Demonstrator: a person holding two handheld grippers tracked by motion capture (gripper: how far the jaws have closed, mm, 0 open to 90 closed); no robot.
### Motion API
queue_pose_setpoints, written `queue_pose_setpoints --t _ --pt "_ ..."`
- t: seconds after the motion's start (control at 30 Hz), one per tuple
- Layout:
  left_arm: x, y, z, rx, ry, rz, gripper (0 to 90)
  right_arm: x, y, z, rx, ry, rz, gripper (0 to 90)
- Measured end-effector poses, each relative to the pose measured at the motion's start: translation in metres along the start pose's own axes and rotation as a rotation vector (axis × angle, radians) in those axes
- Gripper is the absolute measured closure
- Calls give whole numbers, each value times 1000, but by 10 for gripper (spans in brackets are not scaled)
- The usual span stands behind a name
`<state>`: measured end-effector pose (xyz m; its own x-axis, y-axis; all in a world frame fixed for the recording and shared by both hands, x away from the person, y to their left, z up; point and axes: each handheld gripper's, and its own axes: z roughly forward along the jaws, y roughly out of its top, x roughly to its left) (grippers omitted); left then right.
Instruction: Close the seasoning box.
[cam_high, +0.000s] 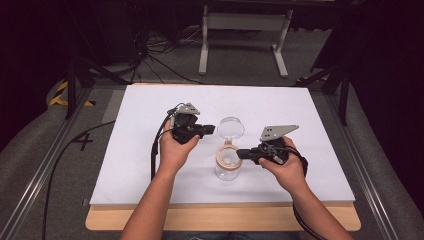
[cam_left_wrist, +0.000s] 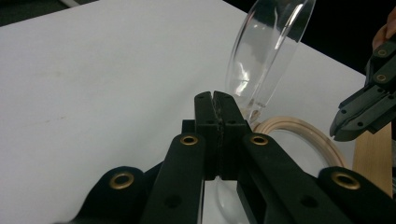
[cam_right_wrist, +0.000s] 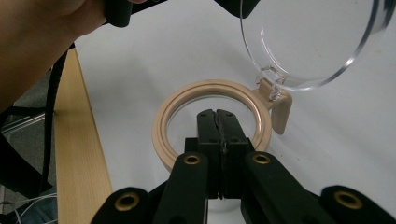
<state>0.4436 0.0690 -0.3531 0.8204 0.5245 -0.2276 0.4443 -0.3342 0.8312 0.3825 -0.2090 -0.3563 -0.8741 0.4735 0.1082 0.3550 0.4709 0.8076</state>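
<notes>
A clear glass jar with a tan ring around its mouth stands near the middle of the white board. Its round clear lid is swung up and back on a tan hinge. My left gripper is shut, its tips just beside the lid's left edge; contact cannot be told. My right gripper is shut too, and its tips reach over the near side of the ring with nothing between them. The other hand's gripper shows at the right of the left gripper view.
The white board lies on a wooden tabletop whose edge runs along the front. Metal rails flank both sides. Behind the table are a white stand frame and floor cables. Gripper cables trail past each forearm.
</notes>
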Motion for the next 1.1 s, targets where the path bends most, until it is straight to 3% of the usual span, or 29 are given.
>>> queue_pose_setpoints --t 0.17,0.4,0.73,0.9,1.1 --pt "-2 1 0 -15 -1 -9 890 0 0 0 -12 -2 4 900" --pt "-5 3 -3 -28 4 10 891 0 1 -1 -31 3 9 900" --pt "4 3 2 -34 12 27 891 0 1 -1 -37 11 10 900" --pt "2 3 4 -57 -10 34 893 0 1 -4 -46 11 11 900" --pt "-1 4 2 -33 -43 51 888 -1 1 -4 -51 16 13 900"
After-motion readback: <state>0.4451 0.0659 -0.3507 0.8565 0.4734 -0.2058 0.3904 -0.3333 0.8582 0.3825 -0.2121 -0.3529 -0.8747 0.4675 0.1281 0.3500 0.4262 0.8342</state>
